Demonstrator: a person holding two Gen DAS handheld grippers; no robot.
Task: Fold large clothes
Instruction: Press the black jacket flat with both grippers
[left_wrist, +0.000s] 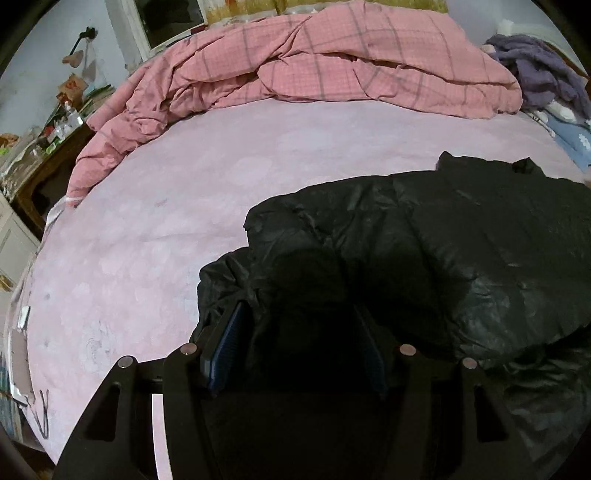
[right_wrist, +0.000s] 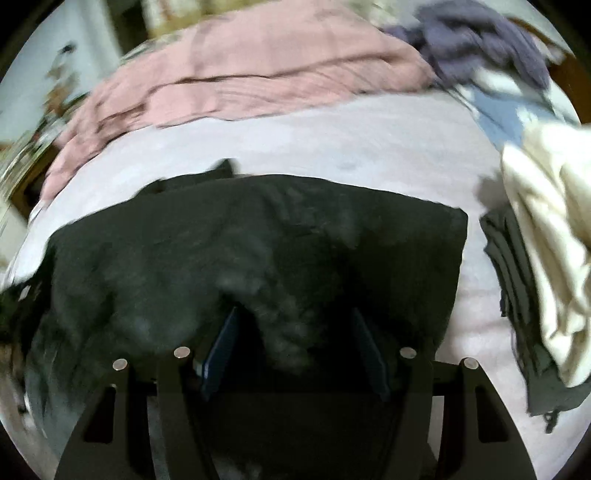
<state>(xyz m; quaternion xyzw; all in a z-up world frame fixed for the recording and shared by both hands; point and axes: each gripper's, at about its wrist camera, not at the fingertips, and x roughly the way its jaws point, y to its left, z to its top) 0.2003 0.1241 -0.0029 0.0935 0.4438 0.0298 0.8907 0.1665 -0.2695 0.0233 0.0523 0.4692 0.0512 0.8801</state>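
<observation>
My left gripper (left_wrist: 295, 332) is spread, jaws apart over the black jacket (left_wrist: 424, 251), w/ a puffed fold between the pads, not pinched. My right gripper (right_wrist: 295, 332) likewise. Jacket lies on pink bedsheet (left_wrist: 166, 221); checked quilt (left_wrist: 314, 62) behind.

Both wrist views close, angled down; share black jacket (left_wrist: 406, 240) (right blurred, apparently).

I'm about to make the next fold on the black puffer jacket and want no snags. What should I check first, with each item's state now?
1. Black puffer jacket lying on the pink bedsheet: ok.
2. Left claw open: ok.
3. Right claw open, fabric bunched between fingers: ok.
4. Sheet bare beyond the collar: ok.
5. Cream garment apart from jacket: ok.
6. Sleeves tucked flat: cannot tell.
</observation>
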